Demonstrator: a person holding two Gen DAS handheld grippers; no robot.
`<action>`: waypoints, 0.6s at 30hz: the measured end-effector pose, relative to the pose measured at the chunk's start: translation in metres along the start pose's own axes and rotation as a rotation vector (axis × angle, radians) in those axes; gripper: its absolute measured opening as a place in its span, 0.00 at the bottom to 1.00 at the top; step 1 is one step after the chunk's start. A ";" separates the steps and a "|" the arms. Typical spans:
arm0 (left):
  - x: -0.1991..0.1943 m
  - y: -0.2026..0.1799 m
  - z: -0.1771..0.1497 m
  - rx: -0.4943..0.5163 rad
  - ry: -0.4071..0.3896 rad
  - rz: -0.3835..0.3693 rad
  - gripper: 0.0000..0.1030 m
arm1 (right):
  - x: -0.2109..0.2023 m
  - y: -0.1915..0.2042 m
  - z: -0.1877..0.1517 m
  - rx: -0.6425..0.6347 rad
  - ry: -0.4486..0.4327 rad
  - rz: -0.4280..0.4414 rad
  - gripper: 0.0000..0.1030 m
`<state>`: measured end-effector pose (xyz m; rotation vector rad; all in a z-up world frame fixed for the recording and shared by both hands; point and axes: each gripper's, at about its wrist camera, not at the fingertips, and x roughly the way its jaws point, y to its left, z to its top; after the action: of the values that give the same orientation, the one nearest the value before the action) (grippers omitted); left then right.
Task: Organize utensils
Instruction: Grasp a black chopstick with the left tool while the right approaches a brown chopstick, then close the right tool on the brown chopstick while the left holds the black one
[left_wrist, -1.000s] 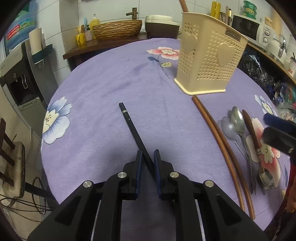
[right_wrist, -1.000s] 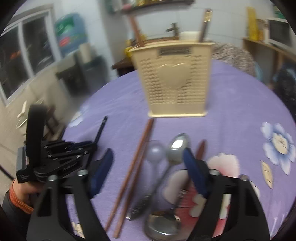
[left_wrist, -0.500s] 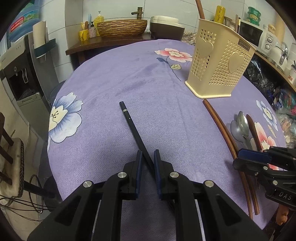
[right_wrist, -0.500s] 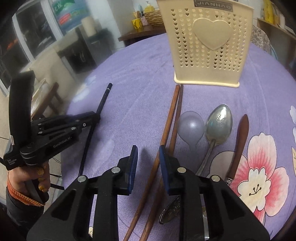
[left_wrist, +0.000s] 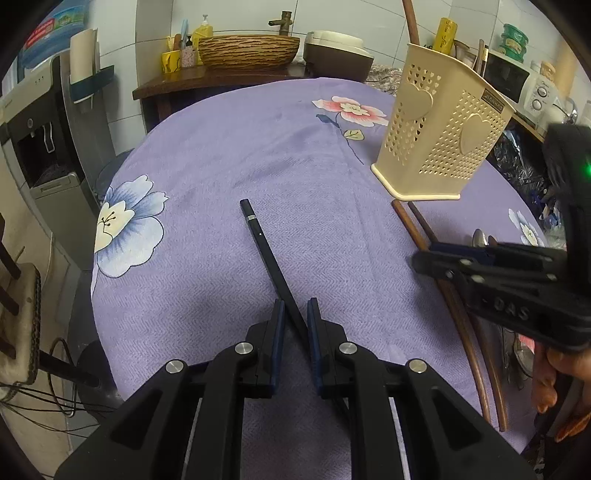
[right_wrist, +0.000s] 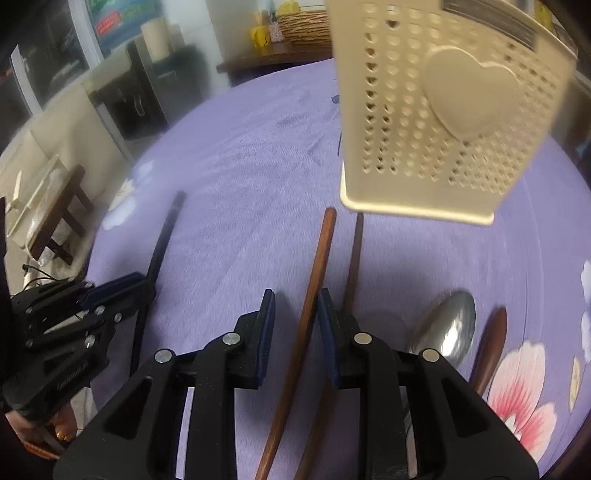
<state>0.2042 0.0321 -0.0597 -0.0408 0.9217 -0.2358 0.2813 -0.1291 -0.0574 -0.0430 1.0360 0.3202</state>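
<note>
Perforated cream plastic holder (left_wrist: 443, 136), heart-embossed

1 black chopstick (left_wrist: 271, 260), 2 brown chopsticks (right_wrist: 314, 291), 1 holder (left_wrist: 439, 140), 1 spoon (right_wrist: 448, 326)

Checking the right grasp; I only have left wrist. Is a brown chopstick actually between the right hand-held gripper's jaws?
Observer: Yes. In right wrist, one brown chopstick runs between the jaws of the right hand-held gripper, which have just been closing.
Operator: Pinched yet?
Observer: No. The tablecloth still shows between it and one pad.
Operator: The second one?
Observer: The other brown chopstick lies outside the jaws, passing under the finger nearer the spoon.
</note>
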 end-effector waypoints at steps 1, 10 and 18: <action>0.000 0.000 0.001 -0.003 0.002 0.000 0.13 | 0.003 0.000 0.005 -0.002 0.004 -0.003 0.24; 0.018 0.010 0.030 -0.060 0.017 0.052 0.25 | 0.015 0.001 0.024 -0.008 0.017 -0.024 0.24; 0.042 0.008 0.061 -0.037 0.036 0.143 0.17 | 0.020 -0.001 0.032 -0.003 0.004 -0.046 0.10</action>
<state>0.2784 0.0268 -0.0568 -0.0048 0.9607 -0.0871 0.3176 -0.1191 -0.0587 -0.0699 1.0373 0.2804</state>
